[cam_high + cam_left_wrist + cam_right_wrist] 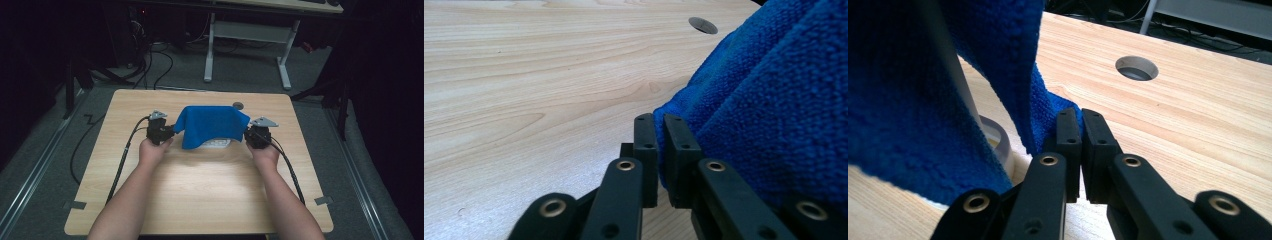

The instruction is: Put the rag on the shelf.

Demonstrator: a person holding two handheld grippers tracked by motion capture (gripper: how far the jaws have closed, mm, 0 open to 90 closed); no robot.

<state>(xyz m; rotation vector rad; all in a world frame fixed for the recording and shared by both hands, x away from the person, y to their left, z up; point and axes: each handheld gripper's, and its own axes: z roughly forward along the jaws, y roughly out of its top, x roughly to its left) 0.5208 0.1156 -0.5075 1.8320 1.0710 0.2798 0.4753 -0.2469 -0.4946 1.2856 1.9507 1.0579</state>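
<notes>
A blue terry cloth [210, 125] hangs spread between my two grippers above the middle of the wooden table [200, 190]. My left gripper [171, 131] is shut on the cloth's left edge; in the left gripper view the blue cloth [774, 100] runs between the nearly closed jaws of that gripper [659, 120]. My right gripper [248, 134] is shut on the right corner, where the cloth [923, 90] drops into the tips of the gripper [1079, 114]. The cloth drapes over a white object [218, 144], whose round pale base [1000, 142] peeks out beneath it.
A round hole [238, 105] is cut in the tabletop just behind the cloth. The person's forearms [135, 200] come in from the near edge. Beyond the table stand a white desk frame [210, 50] and loose cables [160, 65] on the floor.
</notes>
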